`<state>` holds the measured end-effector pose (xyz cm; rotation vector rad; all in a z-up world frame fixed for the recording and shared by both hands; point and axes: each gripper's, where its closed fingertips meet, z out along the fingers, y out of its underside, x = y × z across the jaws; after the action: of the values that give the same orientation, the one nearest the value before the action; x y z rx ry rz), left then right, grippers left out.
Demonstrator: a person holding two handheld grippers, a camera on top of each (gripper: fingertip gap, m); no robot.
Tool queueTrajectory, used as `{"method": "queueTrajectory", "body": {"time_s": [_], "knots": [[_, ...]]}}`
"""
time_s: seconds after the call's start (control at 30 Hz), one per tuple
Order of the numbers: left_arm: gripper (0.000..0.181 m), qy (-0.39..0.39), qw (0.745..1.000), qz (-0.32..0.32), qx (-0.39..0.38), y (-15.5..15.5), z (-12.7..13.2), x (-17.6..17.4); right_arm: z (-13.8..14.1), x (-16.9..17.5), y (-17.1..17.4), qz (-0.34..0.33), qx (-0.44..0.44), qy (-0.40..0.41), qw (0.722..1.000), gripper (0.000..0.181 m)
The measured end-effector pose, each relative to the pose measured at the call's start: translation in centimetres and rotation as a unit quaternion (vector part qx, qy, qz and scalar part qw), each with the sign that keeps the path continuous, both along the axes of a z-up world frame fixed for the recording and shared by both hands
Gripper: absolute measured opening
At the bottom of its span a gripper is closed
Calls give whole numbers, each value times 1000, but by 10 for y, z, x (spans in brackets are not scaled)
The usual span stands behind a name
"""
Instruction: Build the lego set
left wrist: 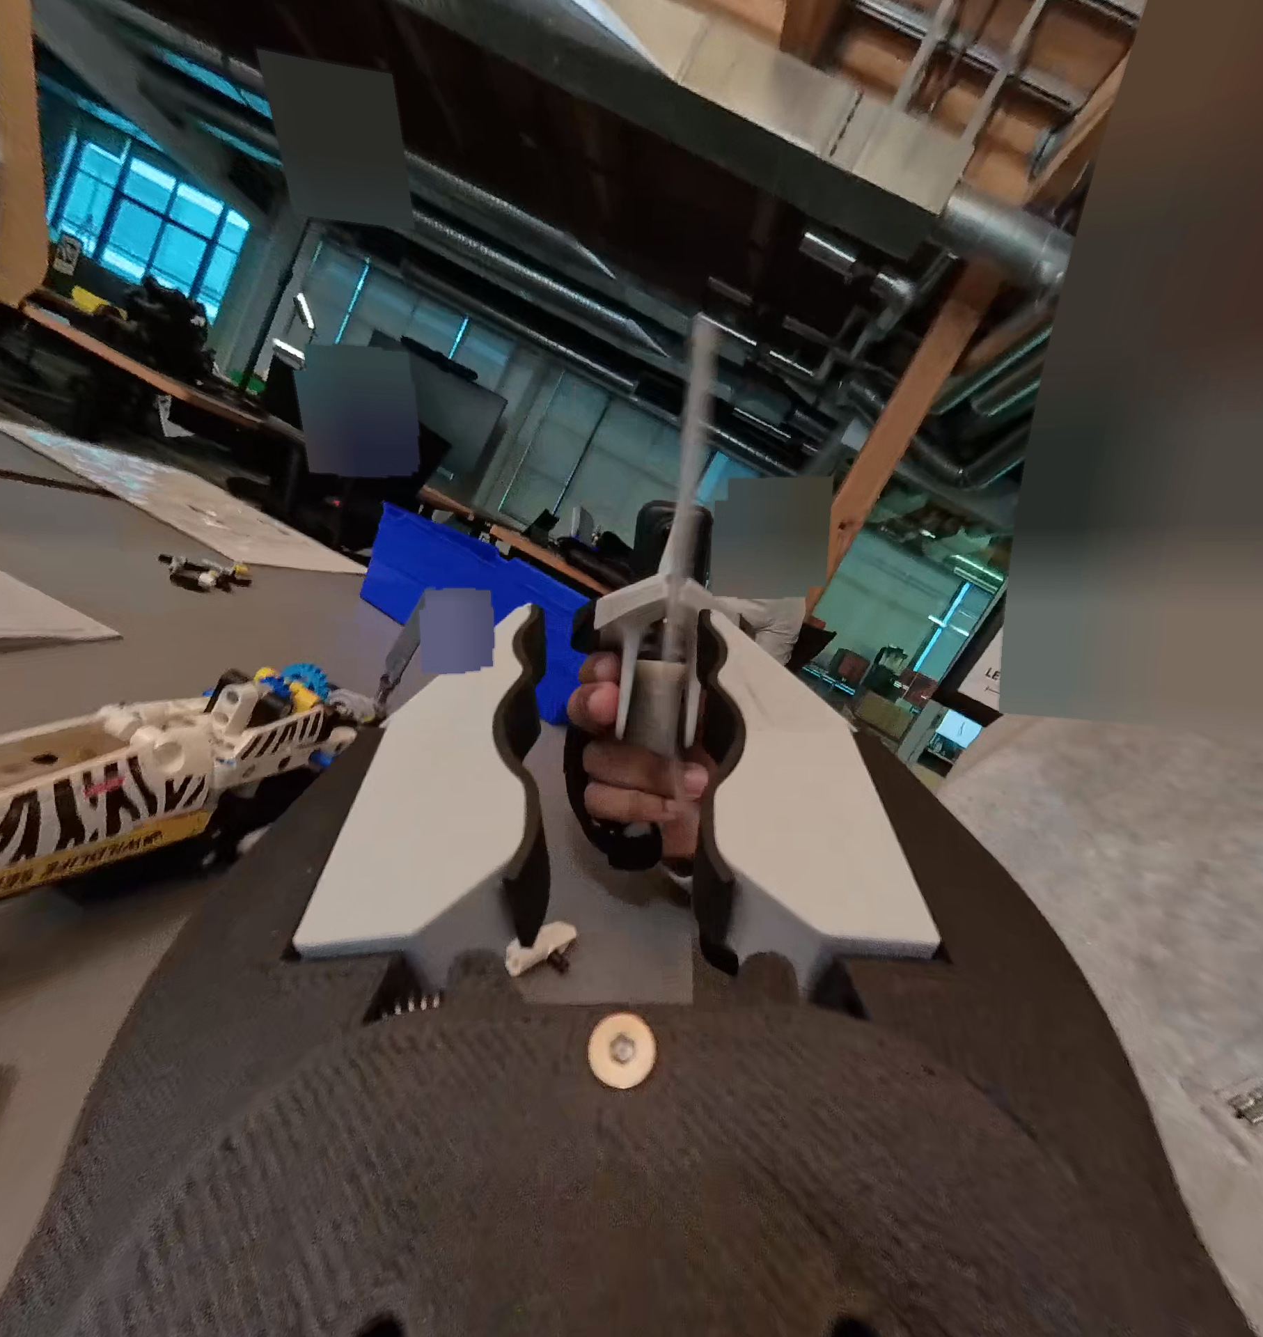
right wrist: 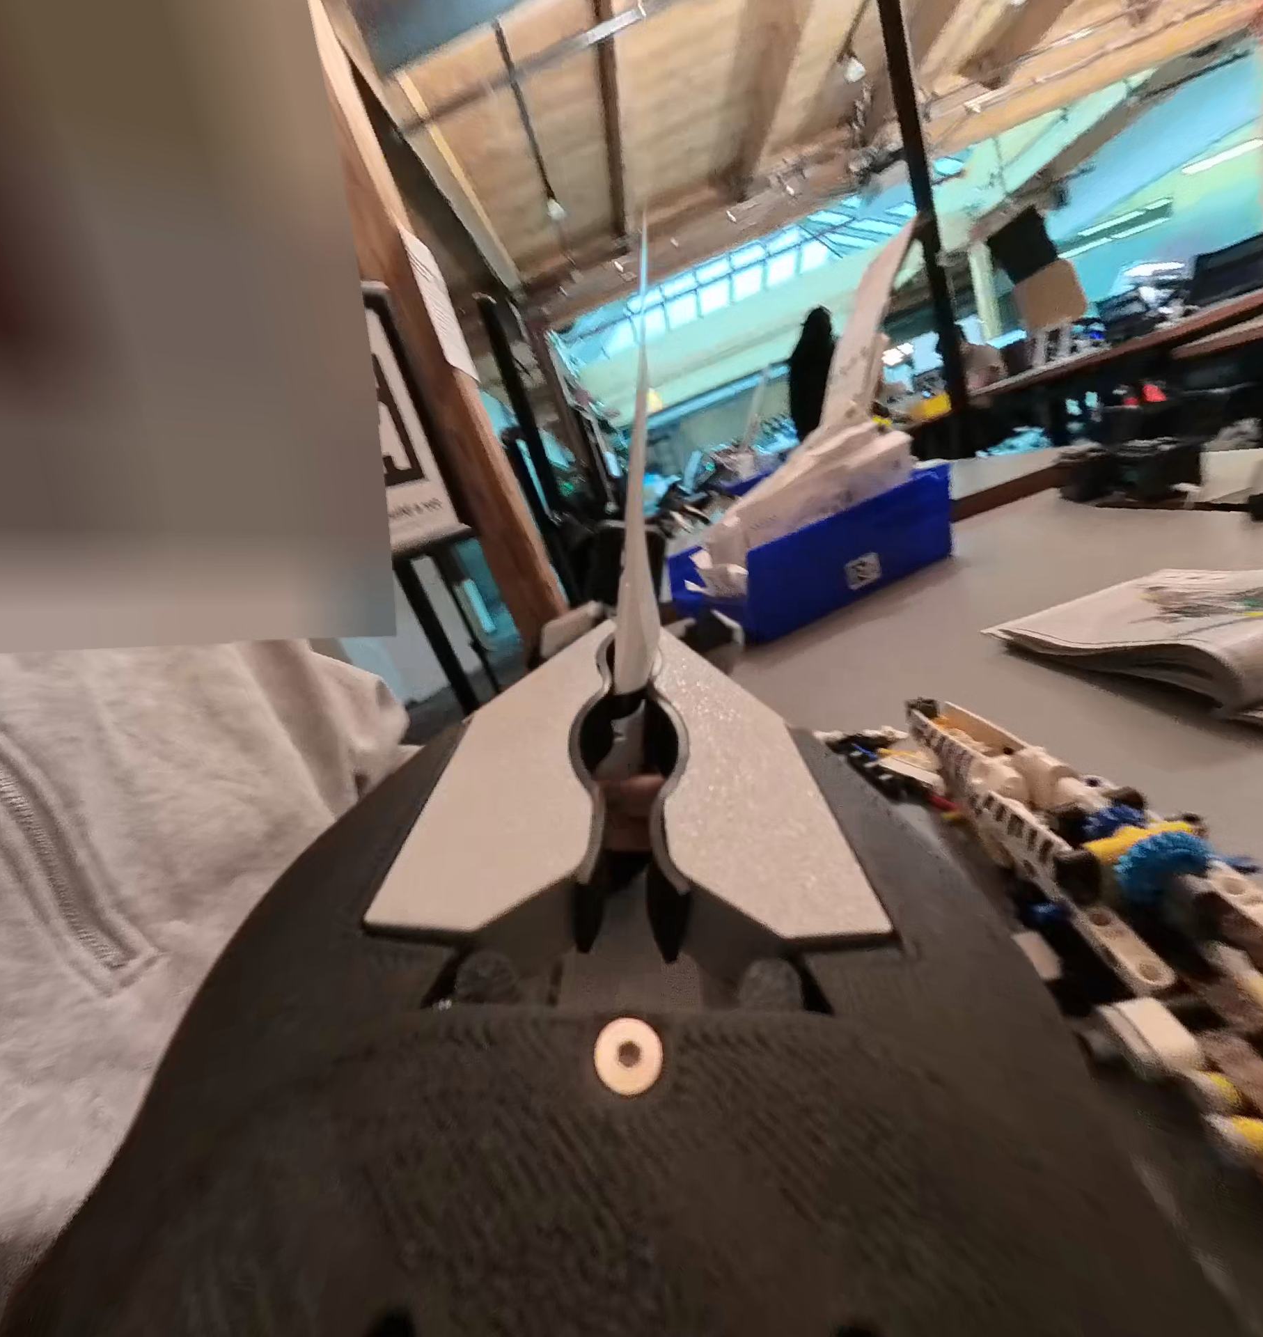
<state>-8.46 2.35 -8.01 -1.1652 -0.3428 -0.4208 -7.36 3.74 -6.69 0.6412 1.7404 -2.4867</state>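
Observation:
My right gripper (right wrist: 632, 644) is shut on a thin white sheet (right wrist: 636, 506), seen edge-on and standing up from its tips. In the left wrist view the right gripper (left wrist: 661, 608) faces me, held by a hand, with the sheet (left wrist: 694, 434) rising above it. My left gripper (left wrist: 618, 615) is open, with its fingers on either side of the right gripper's tips and not pressing on anything. A small white piece (left wrist: 539, 949) lies at the root of the left fingers. The zebra-striped lego model (left wrist: 108, 781) lies on the grey table, and also shows in the right wrist view (right wrist: 1048, 817).
A blue bin (right wrist: 853, 571) with paper bags stands behind the grippers and also shows in the left wrist view (left wrist: 455, 571). An open booklet (right wrist: 1193, 637) lies at the right. Small black and yellow parts (left wrist: 202, 571) and paper sheets (left wrist: 180, 492) lie far left. A grey sleeve (right wrist: 108, 796) is close. Less than 4 cm separates the two grippers' tips.

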Motion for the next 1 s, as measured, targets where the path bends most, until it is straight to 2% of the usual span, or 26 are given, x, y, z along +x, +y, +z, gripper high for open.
{"method": "queueTrajectory", "body": {"time_s": [0.07,0.13,0.27,0.37,0.57,1.0], "knots": [[38,-20,1000,-2,6,-2,-9,-1,-7,3,-3,28,-20,-12,999,0],[34,-37,999,-14,25,-7,-6,-2,-17,6,-7,48,-20,-22,998,0],[22,-41,999,-30,17,-3,-10,0,-27,8,-15,62,-3,-29,998,0],[20,-36,999,-41,4,2,-13,5,-28,5,-16,49,6,-23,999,0],[0,-36,998,-44,12,0,-12,5,-26,-3,-5,30,-25,-41,998,0],[0,-62,997,-49,16,0,-14,-1,-28,-11,-3,26,-33,-68,997,0]]}}
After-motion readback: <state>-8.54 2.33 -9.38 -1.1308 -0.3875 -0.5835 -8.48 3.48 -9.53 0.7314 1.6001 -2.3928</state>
